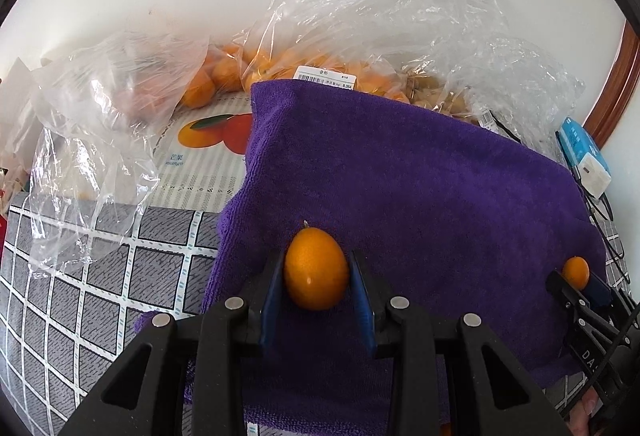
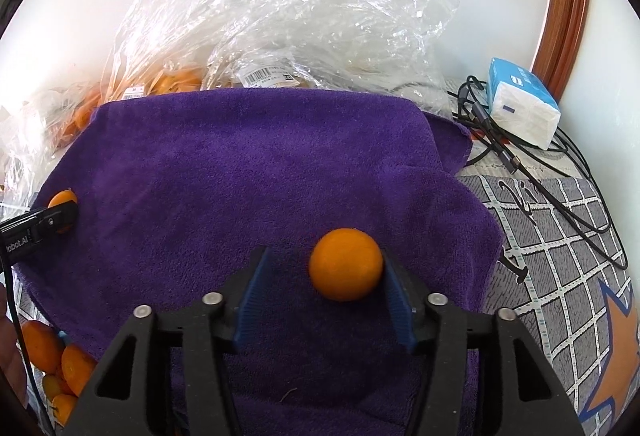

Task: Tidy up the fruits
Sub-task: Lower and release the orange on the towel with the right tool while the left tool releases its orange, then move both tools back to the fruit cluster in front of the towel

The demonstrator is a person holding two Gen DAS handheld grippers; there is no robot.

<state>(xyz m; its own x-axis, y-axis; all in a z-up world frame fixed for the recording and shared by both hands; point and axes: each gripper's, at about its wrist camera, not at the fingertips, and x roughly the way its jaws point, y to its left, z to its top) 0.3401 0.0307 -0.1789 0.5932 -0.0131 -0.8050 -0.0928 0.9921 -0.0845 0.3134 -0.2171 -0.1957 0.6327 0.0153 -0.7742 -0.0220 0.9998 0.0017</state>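
Two kumquats sitting on towel (image 1: 400,176), one between each pair of fingers. Left fingers (image 1: 318,286) narrow, flanking oval kumquat (image 1: 316,268), long axis pointing away from fingers. Right fingers (image 2: 324,296) standing wide, round kumquat (image 2: 346,264) touching right pad only. Bags (image 2: 280,16) lying behind.

The fruit in the plastic bags (image 1: 320,48) was mostly hidden behind the purple towel (image 1: 400,176). The label (image 1: 325,77) print was too small to read, and the pile of oranges (image 2: 52,368) got cut off by the frame edge.
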